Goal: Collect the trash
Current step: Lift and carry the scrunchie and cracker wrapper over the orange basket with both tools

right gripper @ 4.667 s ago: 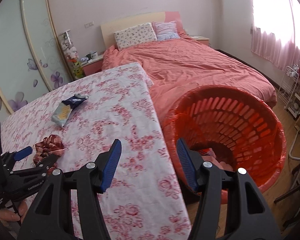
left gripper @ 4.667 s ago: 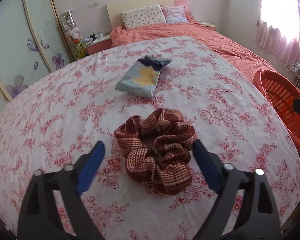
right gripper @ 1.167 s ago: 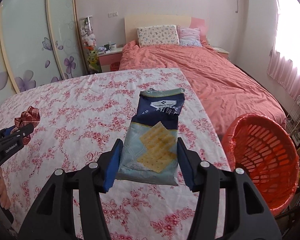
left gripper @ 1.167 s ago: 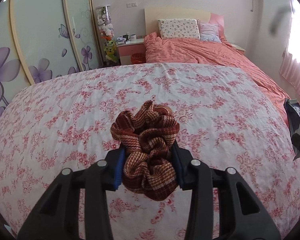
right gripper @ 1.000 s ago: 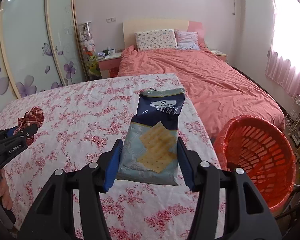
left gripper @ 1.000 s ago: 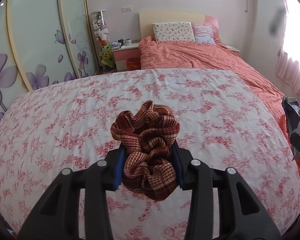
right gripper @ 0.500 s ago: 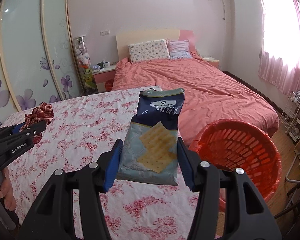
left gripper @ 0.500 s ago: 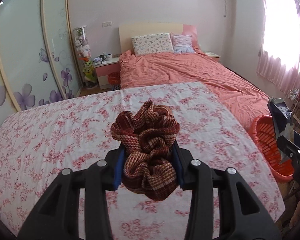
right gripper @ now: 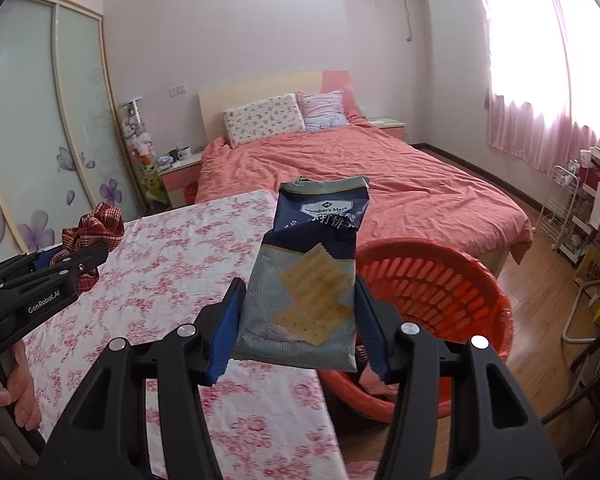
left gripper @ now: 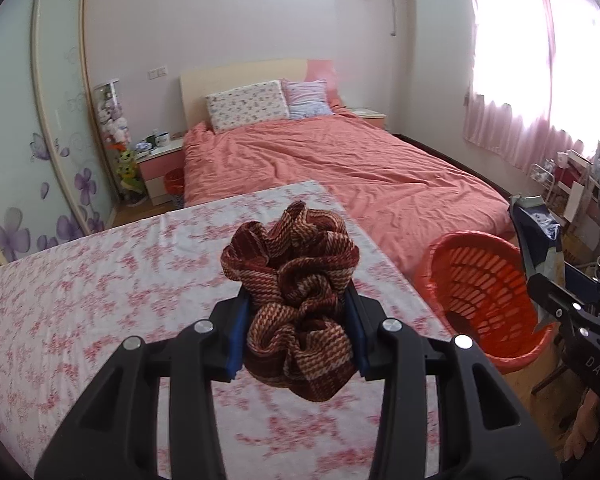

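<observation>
Cracker packet (right gripper: 314,280) pinched upright in the right claw (right gripper: 300,330), long axis running away from the camera, lifted clear of the floral bench (right gripper: 172,264). Orange basket (right gripper: 440,280) directly beyond and below, rim just behind the packet. Plaid cloth scrunchie (left gripper: 296,292) squeezed in the left claw (left gripper: 298,330), over the bench, basket off to its right. Right hand nearer; likely first to drop.

Woven cloth scrunchie (left gripper: 296,300); perhaps foil wrapper (right gripper: 312,276).
</observation>
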Tool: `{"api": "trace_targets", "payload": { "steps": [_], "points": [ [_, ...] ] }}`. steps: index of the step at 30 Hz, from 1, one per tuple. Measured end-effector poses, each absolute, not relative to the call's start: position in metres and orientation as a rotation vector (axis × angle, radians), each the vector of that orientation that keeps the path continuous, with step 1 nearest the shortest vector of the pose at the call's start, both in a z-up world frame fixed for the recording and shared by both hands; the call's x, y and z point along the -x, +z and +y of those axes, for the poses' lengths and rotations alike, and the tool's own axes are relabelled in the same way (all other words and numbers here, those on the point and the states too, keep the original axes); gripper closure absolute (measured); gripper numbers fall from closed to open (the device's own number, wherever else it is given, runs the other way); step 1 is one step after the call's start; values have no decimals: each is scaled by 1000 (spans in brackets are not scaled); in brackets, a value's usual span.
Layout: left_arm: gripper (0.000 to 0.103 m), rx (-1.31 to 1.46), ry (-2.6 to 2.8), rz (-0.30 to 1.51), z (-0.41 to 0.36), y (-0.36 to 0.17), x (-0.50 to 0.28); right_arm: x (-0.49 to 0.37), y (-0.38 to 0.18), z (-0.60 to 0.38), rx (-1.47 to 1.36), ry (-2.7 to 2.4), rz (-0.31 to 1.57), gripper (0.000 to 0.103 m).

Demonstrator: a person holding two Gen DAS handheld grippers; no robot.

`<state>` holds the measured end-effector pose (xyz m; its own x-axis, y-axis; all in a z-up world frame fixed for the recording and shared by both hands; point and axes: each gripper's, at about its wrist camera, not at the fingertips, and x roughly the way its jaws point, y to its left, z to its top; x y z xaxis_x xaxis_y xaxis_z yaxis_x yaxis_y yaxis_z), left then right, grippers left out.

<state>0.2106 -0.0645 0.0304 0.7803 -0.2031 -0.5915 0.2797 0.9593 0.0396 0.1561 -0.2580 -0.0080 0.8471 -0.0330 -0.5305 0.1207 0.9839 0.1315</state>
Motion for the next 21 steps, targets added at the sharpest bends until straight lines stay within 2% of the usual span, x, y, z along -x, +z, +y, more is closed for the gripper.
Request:
{"api": "trace_targets", "payload": {
  "steps": [21],
  "points": [
    [62, -160, -547, 672, -214, 4, -217, -141, -22, -342, -265, -253, 554, 49]
  ]
}}
